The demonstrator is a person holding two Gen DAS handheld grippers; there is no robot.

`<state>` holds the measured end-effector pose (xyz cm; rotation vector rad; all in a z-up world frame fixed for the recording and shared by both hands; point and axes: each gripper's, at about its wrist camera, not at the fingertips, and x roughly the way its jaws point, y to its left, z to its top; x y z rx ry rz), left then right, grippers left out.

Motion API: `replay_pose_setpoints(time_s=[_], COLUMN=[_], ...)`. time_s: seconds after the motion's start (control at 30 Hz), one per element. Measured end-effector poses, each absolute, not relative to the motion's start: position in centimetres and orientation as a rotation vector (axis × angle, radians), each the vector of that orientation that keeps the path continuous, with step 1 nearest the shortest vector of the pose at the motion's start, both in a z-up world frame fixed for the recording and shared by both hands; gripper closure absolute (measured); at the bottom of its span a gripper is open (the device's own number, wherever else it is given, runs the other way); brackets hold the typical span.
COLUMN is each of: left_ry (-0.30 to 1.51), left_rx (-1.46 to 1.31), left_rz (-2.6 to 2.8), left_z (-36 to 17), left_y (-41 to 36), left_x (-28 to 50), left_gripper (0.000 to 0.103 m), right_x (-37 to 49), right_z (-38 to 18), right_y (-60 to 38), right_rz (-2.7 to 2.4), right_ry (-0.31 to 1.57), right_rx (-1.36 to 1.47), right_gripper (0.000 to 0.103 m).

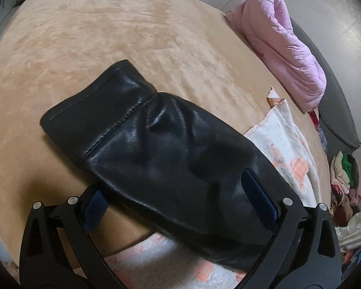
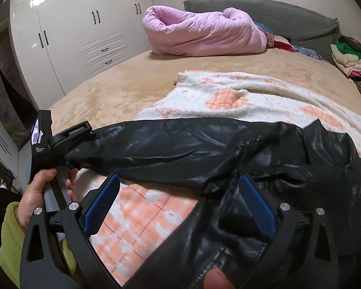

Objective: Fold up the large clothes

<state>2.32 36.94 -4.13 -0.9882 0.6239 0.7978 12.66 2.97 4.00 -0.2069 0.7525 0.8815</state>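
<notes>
So the black leather jacket (image 2: 264, 159) is lying on the bed (image 2: 113, 91), mostly on top of a white and peach fleece blanket (image 2: 228, 96); nothing looks folded yet as far as I can see; the body is bunched up near the right gripper (image 2: 180, 204) and one sleeve (image 1: 122, 110) is stretched out sideways with its cuff resting on the tan bedcover. The left gripper (image 1: 173, 197) has its fingers spread wide with the sleeve draped over and between them; from the right wrist view it's at the sleeve end, but the jaws aren't closed on it. The right gripper is also wide apart, hovering over the jacket's side near the zipper, gripping nothing. My guess: very early on; sleeves need bringing in, then the body halved. Pink duvet (image 2: 199, 33) sits well away near the head of the bed.
</notes>
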Motion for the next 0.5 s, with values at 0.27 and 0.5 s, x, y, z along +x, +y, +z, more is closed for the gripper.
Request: replay_pose_setpoints(time_s=[0.27,0.5], left_ry=[0.602,0.564], left_rx=[-0.998,-0.910], left_rz=[0.783,0.759], left_z=[-4.3,-2.4], left_y=[37.5,37.3], left_x=[2.4,2.5], left_gripper=[0.066,0.092], right_x=[13.1,13.6], right_z=[3.6,3.4], right_y=[-0.1,-2.4], right_rz=[0.833,0.794], right_ry=[0.758,0.768], right_rx=[-0.164,-0.116], right_gripper=[0.004,0.004])
